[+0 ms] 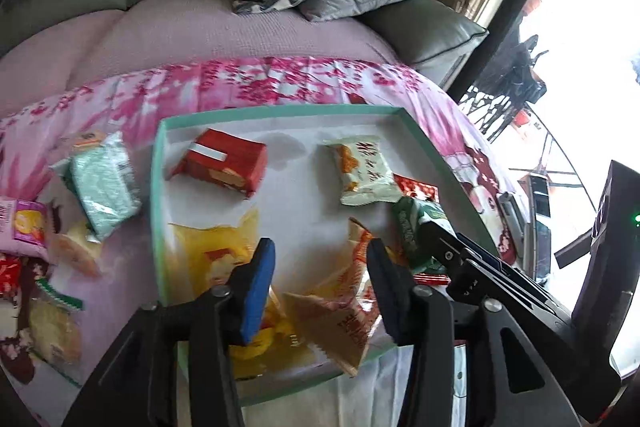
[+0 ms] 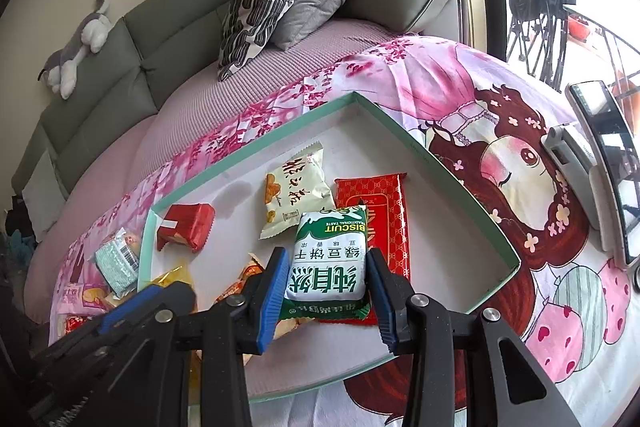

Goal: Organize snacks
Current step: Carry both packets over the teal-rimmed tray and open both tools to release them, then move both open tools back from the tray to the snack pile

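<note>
Snacks first: our right gripper (image 2: 328, 291) clamps the green biscuit pack (image 2: 330, 267) over the teal tray (image 2: 452, 183). Our left gripper (image 1: 320, 287) hangs spread, gripping nothing (above an orange packet (image 1: 344, 311)). Outside the tray, a pale green packet (image 1: 104, 191) lies on the pink cloth (image 1: 280, 83).

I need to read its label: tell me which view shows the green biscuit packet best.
The right wrist view: the green biscuit packet faces the camera between the right gripper fingers. The left wrist view shows only its side.
</note>
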`<state>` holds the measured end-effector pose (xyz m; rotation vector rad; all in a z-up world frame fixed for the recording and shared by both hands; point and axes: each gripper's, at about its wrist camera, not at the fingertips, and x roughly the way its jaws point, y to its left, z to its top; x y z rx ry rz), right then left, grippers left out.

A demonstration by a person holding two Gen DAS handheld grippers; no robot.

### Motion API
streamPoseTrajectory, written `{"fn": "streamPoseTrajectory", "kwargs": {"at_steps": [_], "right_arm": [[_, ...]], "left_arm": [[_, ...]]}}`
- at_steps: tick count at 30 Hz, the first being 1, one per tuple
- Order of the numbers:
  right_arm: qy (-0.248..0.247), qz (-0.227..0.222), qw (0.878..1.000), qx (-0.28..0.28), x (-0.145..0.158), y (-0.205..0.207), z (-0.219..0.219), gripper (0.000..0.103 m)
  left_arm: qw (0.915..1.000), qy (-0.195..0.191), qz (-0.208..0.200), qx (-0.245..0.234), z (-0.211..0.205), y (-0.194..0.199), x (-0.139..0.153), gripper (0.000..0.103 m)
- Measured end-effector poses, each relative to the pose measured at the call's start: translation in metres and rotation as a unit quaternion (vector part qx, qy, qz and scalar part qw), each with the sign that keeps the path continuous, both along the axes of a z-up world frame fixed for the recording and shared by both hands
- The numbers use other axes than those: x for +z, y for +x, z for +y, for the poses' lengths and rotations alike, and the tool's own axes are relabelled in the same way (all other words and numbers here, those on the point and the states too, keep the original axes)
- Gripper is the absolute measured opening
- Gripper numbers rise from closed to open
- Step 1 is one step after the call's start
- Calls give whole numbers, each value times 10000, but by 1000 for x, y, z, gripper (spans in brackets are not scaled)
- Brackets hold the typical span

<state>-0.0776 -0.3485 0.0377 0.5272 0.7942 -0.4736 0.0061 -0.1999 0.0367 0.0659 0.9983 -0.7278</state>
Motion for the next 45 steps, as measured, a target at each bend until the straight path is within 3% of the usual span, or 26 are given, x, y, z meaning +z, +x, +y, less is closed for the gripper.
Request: {"fn": "streamPoseTrajectory", "kwargs": {"at_steps": [5,8,11,14,17,21,27,29,45], "right_arm": [[86,38,9998,149,-2,3,4,45],[123,13,9998,141,-2,4,5,61],[83,32,9998,155,-1,3,6,67],[-2,120,9997,206,-1,5,8,71],[-107,134,9996,233,0,6,10,92],[-187,114,9995,249,1,6,12,103],[-220,149,9993,271,0,8,13,103],[-245,141,9992,269,0,8,13,103],[-414,-2,9985,359,14,12,29,103]], "left_arm": [[9995,89,-171,246,14,4,9,63],[9993,126,-181,291,20,5,11,69],[9992,149,-136,349,24,6,10,72],[9985,249,-147,474,27,8,8,86],[9967,397,-152,686,34,13,4,87],[9939,539,5,962,43,24,-5,87],[9900,655,24,1248,55,31,-13,93],[9888,683,7,1327,58,32,-15,99],[9844,813,-86,1557,80,37,-17,100]]}}
